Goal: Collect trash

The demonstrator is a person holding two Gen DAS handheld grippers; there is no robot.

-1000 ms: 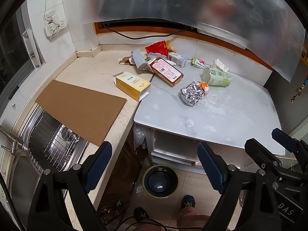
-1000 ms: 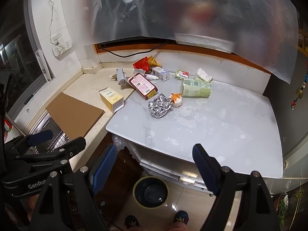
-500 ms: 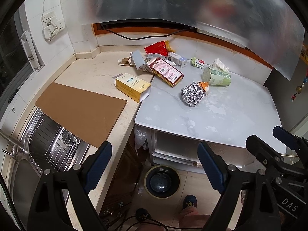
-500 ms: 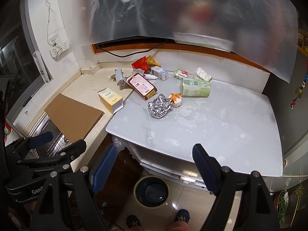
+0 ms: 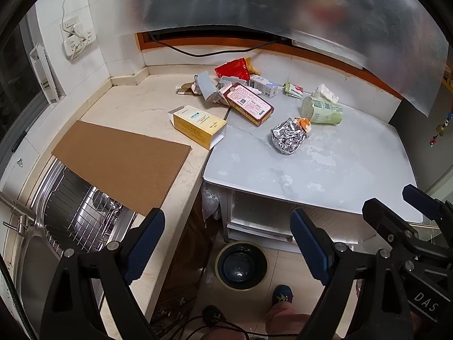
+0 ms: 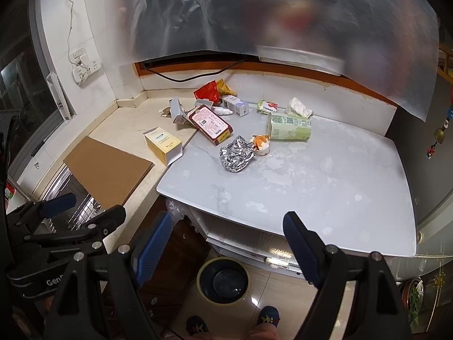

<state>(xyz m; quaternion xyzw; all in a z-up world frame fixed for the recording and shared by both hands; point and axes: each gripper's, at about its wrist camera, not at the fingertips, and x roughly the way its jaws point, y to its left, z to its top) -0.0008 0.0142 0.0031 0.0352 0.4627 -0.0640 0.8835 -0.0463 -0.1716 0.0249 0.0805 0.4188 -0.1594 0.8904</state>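
Left wrist view: my left gripper [image 5: 226,238] has its fingers wide apart, holding nothing. My right gripper [image 6: 226,240] is spread wide too, also empty. Both hang over the floor bin [image 6: 223,280]. I see the trash far ahead on the white table [image 6: 325,198]: a foil ball [image 6: 236,154], a red box [image 6: 211,124], a green cup [image 6: 288,127].

A brown cardboard sheet [image 5: 121,161] lies flat on the beige tabletop [image 5: 133,110], one corner overhanging the steel sink [image 5: 34,260] with its wire rack [image 5: 82,209]. A wall socket [image 5: 78,39] sits on the white tiles, cord dangling. A black cable [image 5: 198,52] runs along the wooden sill.
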